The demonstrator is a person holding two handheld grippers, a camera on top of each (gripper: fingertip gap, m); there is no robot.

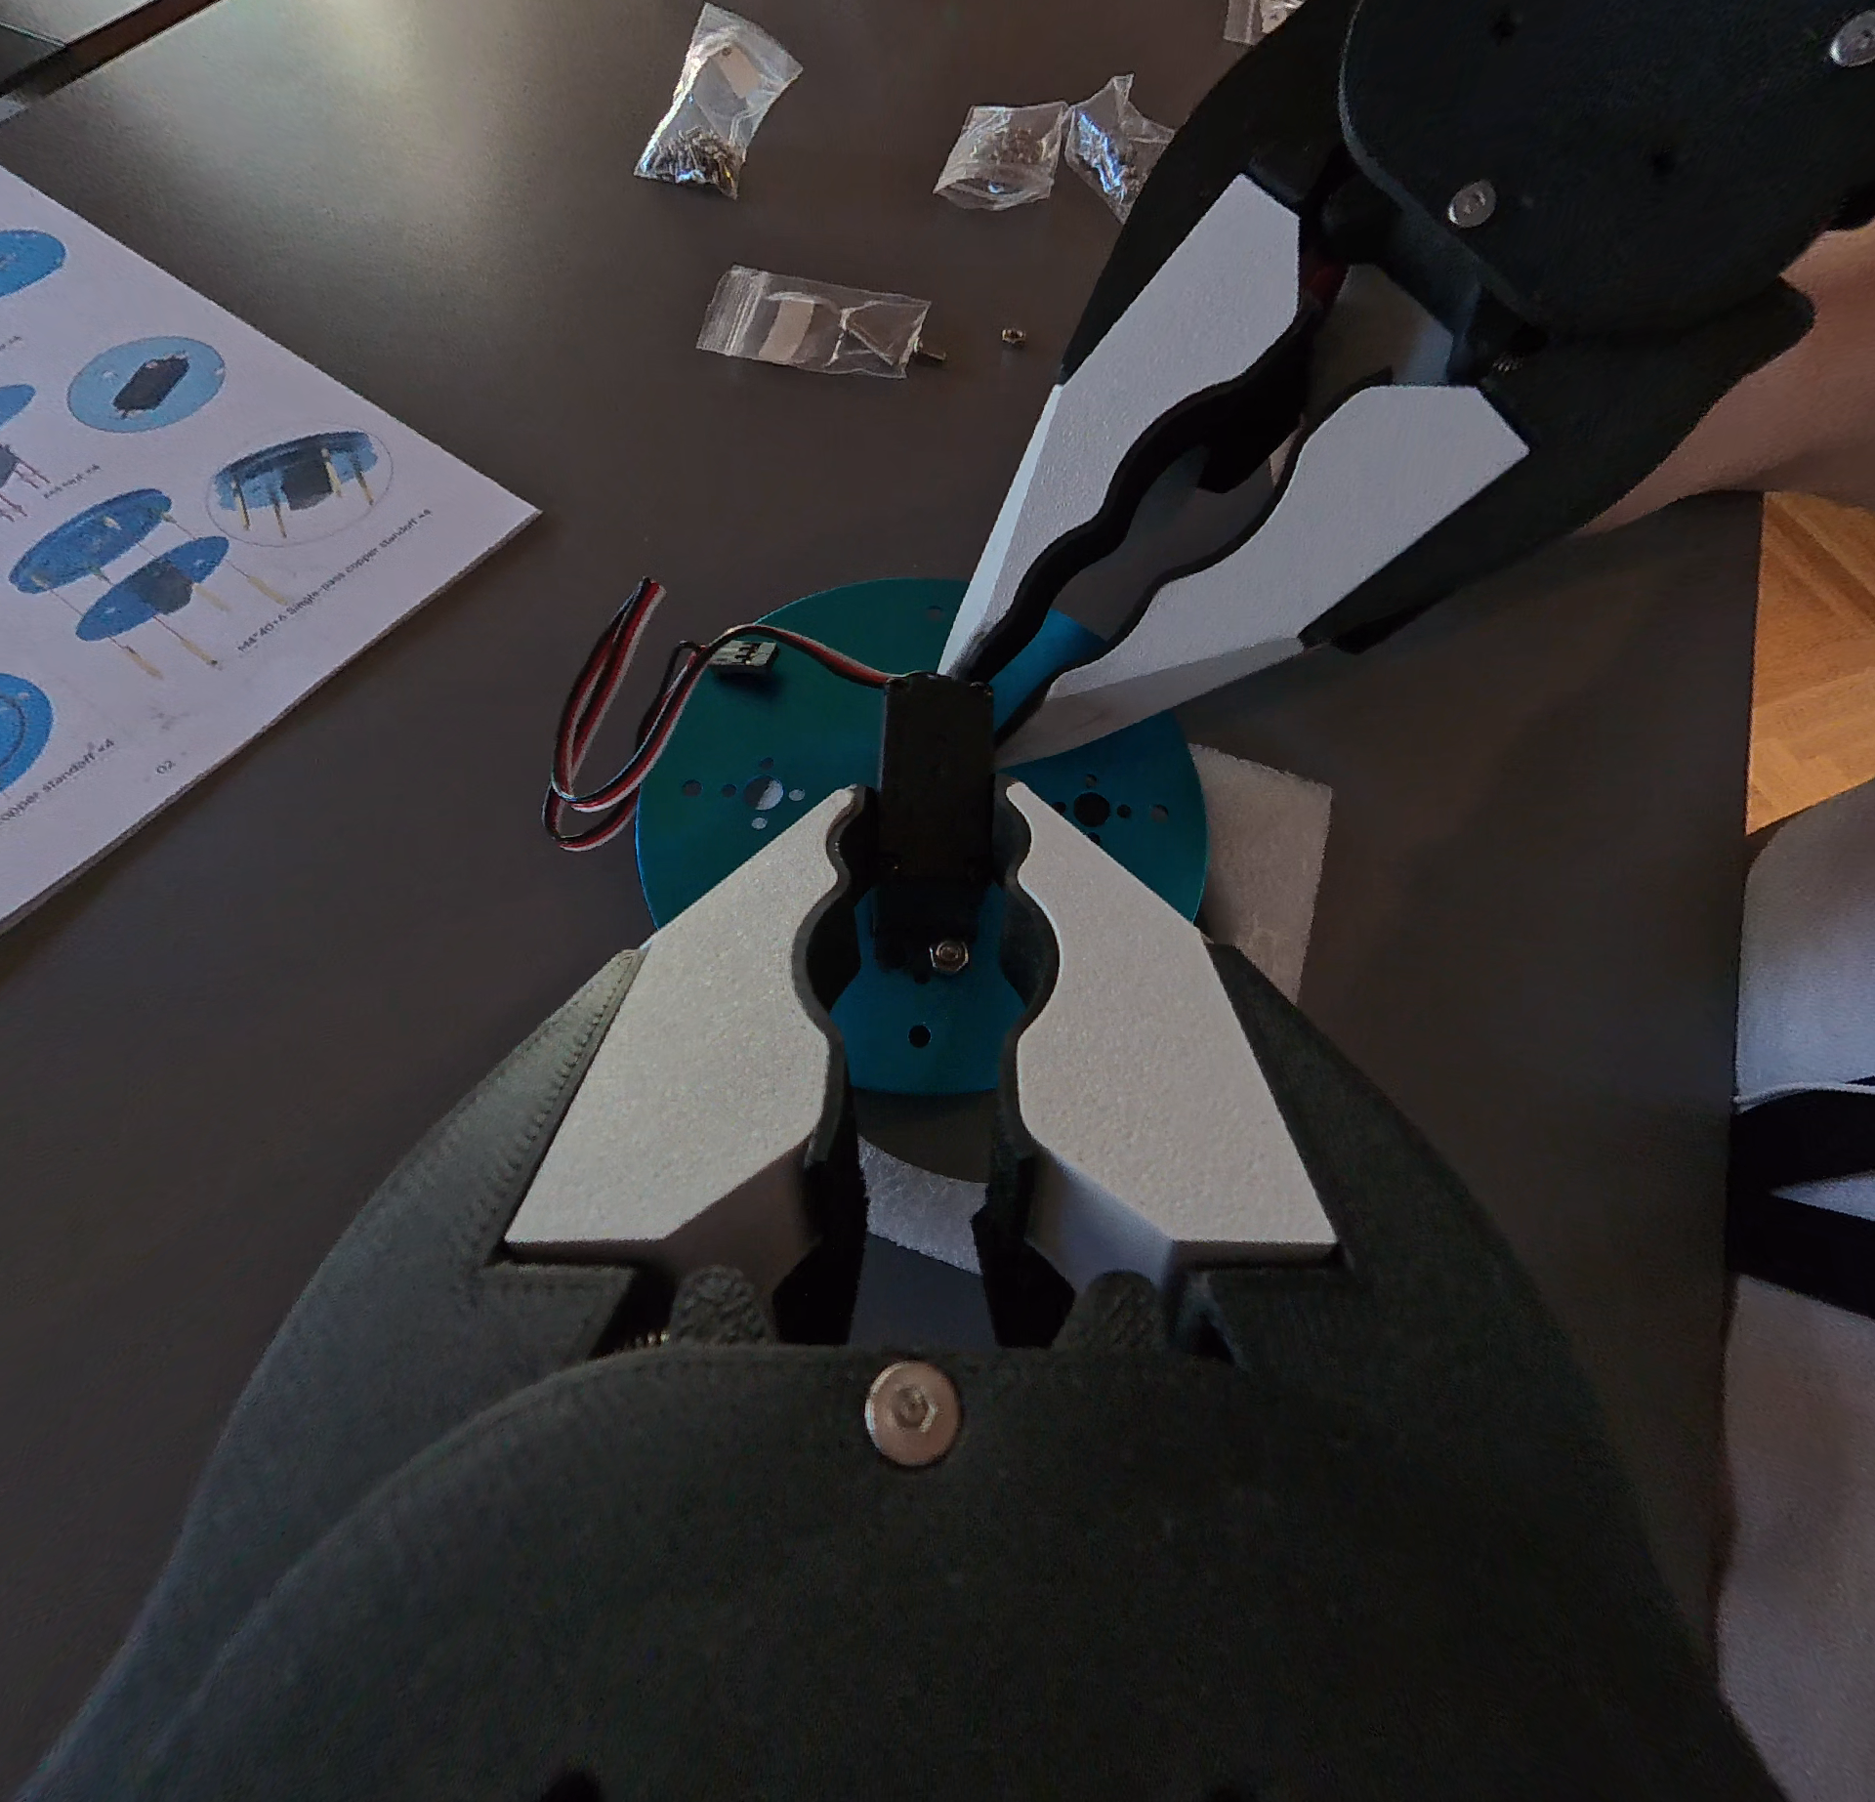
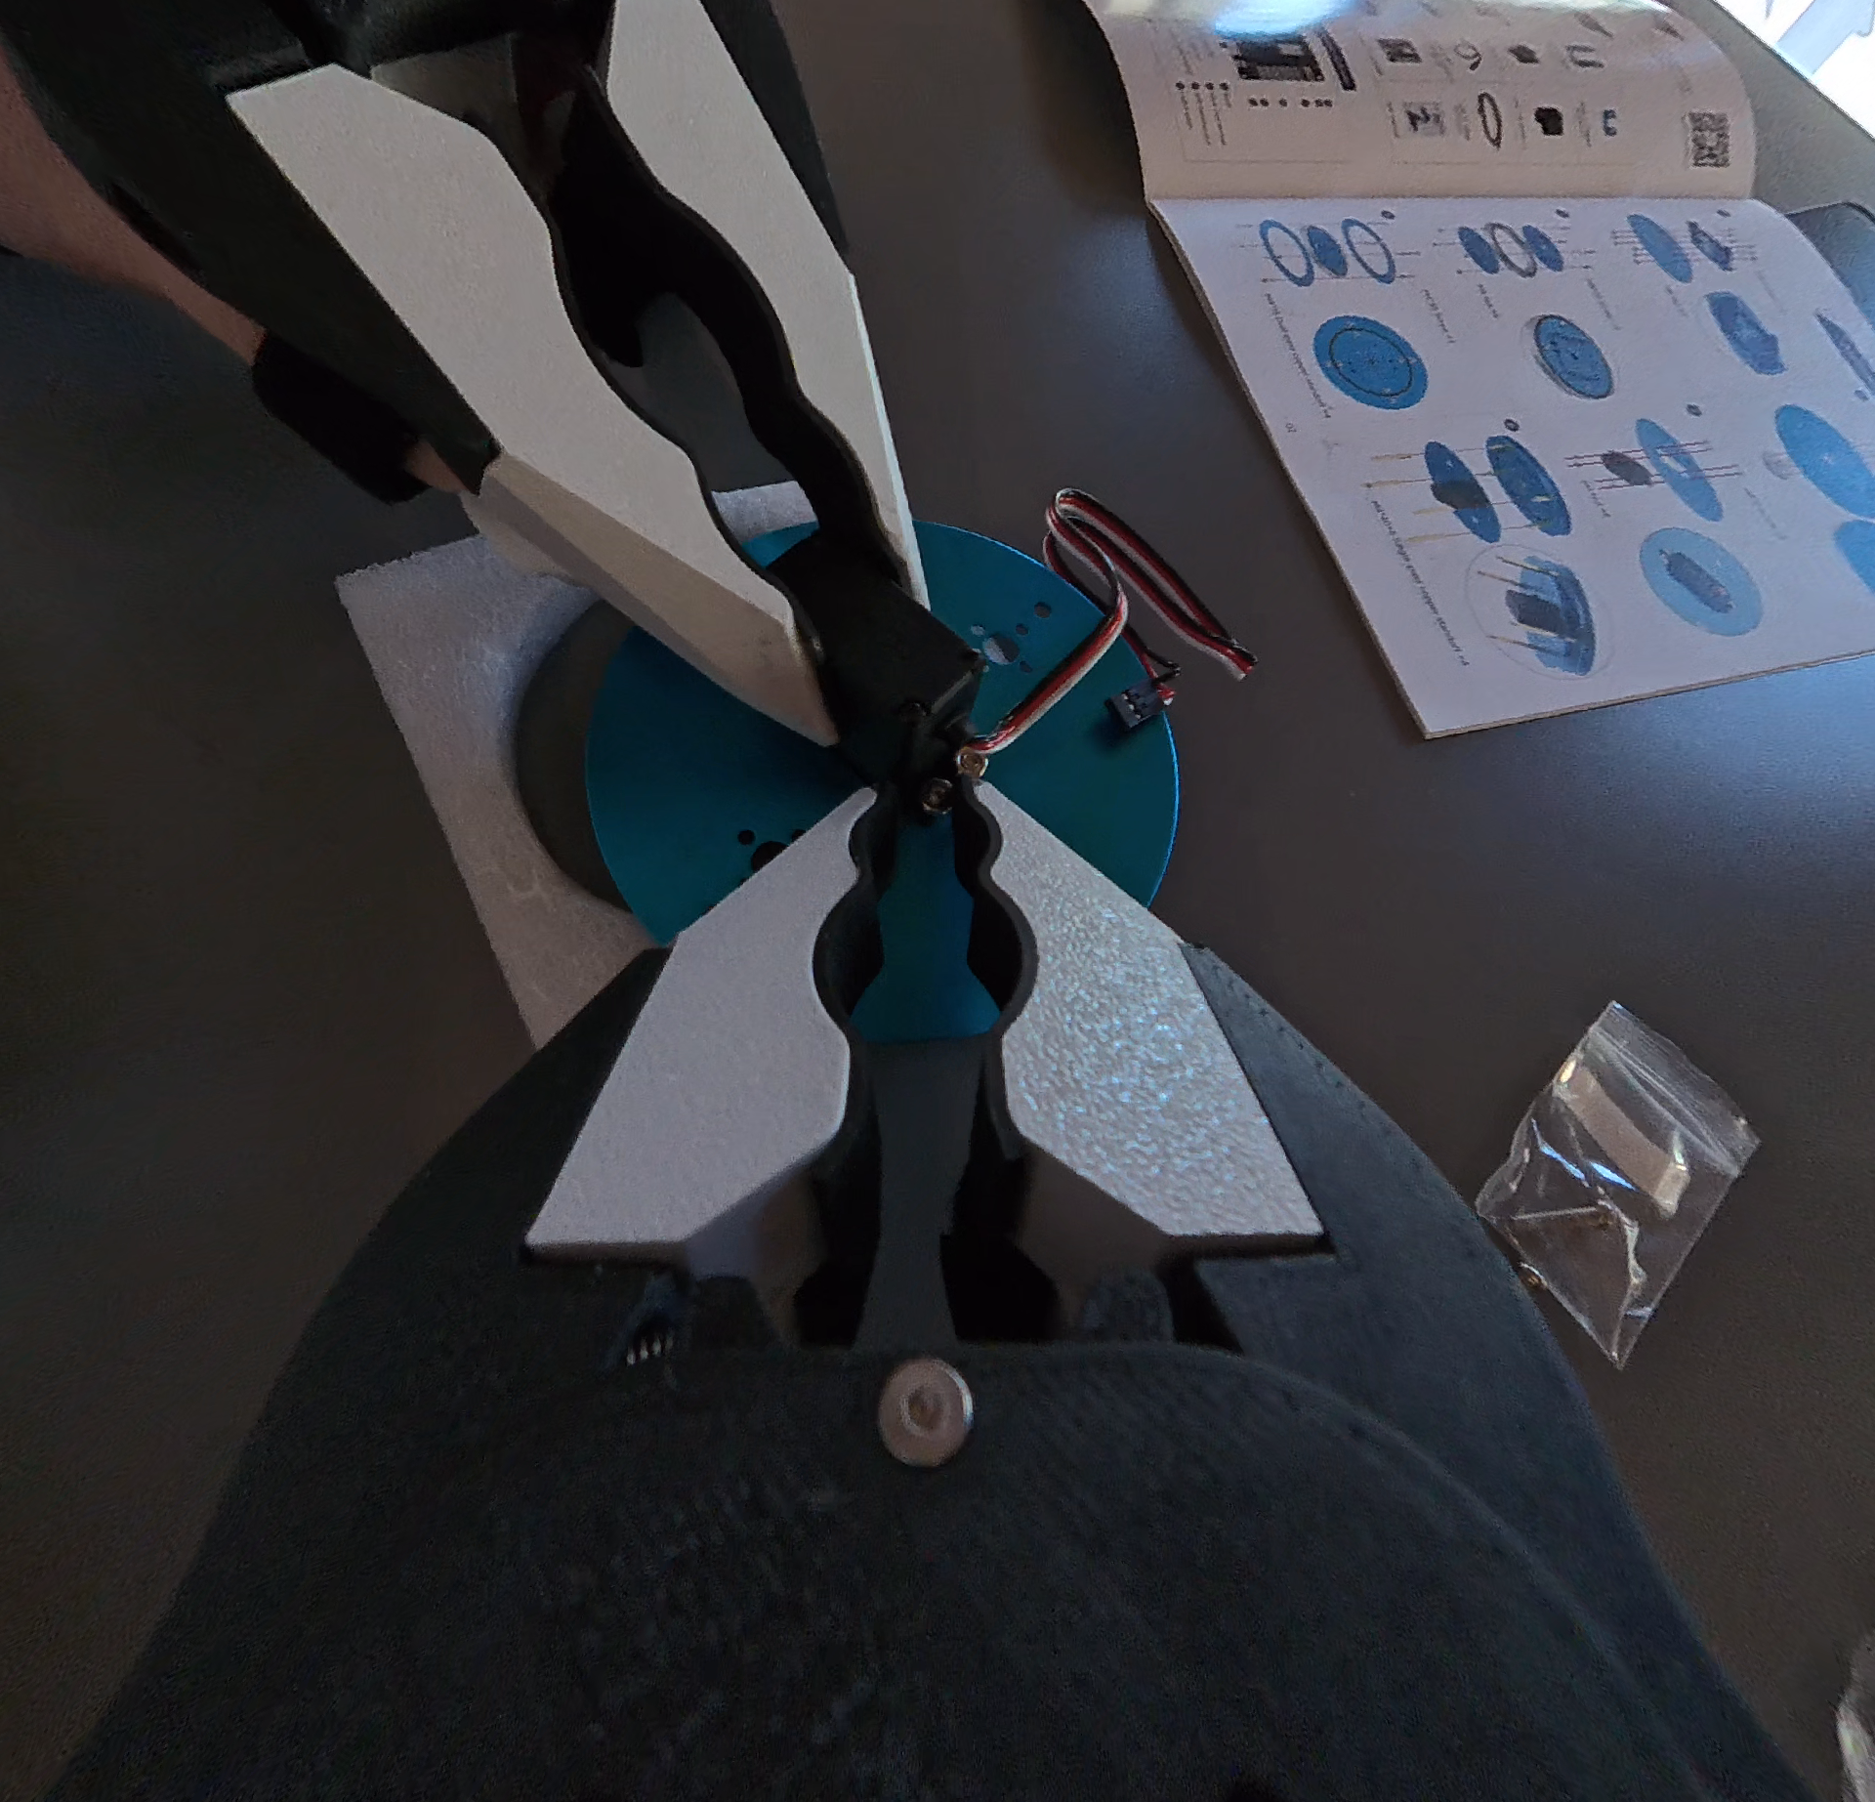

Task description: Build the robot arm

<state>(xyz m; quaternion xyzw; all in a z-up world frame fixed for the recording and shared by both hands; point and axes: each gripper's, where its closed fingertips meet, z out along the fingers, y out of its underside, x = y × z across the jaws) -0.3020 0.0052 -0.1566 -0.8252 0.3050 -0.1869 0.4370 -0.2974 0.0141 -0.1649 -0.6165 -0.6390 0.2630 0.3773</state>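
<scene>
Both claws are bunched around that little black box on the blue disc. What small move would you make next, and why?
Probably keep the left gripper clamped on the black servo and nudge the right gripper closer onto the small screw at the servo's end. The servo sits on the blue disc, and the right tips are right at that screw.

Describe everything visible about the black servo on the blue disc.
The black servo is a small boxy plastic block seated at the centre of the blue disc. A nut shows at its mounting tab. The left gripper clamps its sides; the right gripper meets its cable end, where a red-white-black cable trails off.
</scene>
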